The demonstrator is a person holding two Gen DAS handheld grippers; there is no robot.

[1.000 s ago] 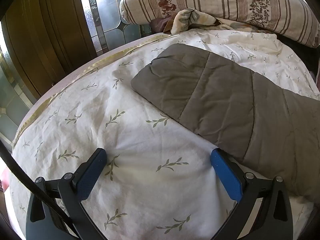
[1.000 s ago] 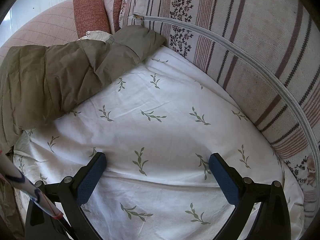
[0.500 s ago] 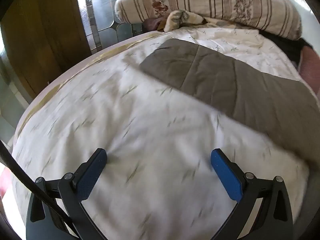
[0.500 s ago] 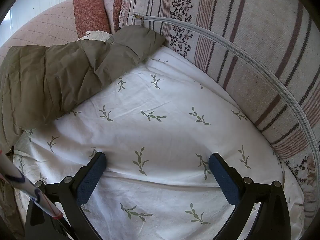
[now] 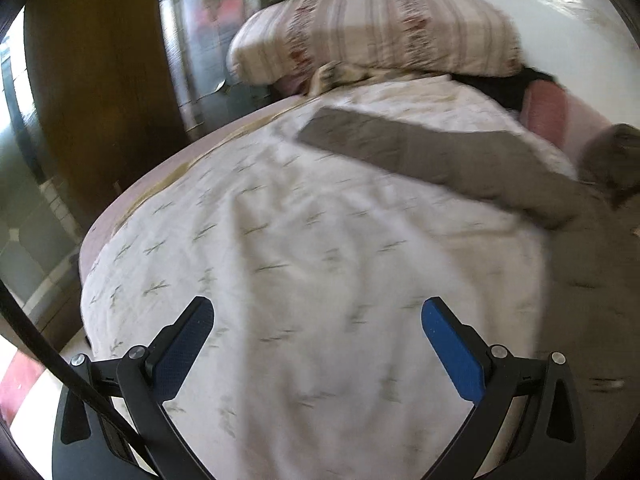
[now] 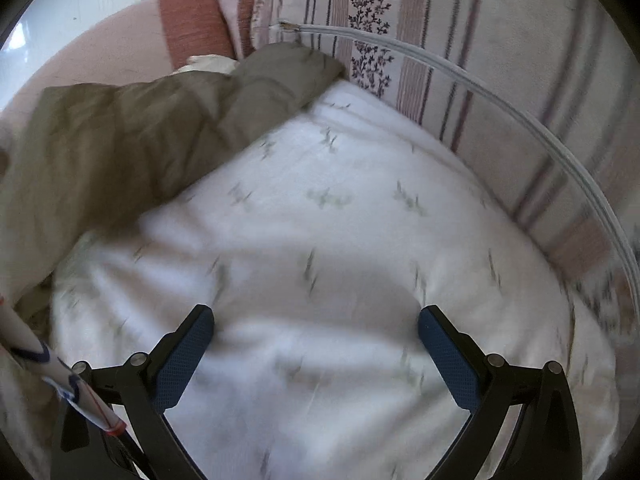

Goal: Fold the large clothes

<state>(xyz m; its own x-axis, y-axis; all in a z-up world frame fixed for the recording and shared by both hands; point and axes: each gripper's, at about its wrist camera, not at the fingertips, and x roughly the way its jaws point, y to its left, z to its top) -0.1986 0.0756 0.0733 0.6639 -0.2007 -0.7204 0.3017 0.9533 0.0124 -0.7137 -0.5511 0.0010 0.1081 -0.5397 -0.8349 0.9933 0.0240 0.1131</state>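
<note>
**Both grippers empty and pulling away over the sheet, padded garment still stretched out**

The left gripper (image 5: pixel 316 344) has pulled back and risen in the last second: the grey-brown padded garment (image 5: pixel 432 156), which lay just ahead of its right finger a second ago, now sits well ahead and to the right, a long strip running from far ahead-centre out to the right edge of view, with more of the same cloth bunched lower on the right; the striped pillow (image 5: pixel 376 32) now shows whole beyond it; the view is smeared, so the gripper is in motion; the right gripper (image 6: pixel 316 344), steady half a second ago, is now blurred too, though its framing has shifted only a little

My reading: this looks like a repositioning between grasps, since nothing is gripped; the garment looks only partly folded, so folding remains to be done

The left gripper's jaws stand spread wide with nothing between the blue pads (image 5: pixel 452 356), hanging over the white leaf-print sheet (image 5: pixel 320 248); whether it touches the sheet I cannot tell; the right gripper is likewise spread wide and empty above the sheet (image 6: pixel 320 240), with the garment (image 6: pixel 132 136) ahead and to its left, one end lying against the striped cushion (image 6: pixel 500 60) that fills the far right; a white pole with red and blue marks (image 6: pixel 60 384) crosses its near-left corner
</note>
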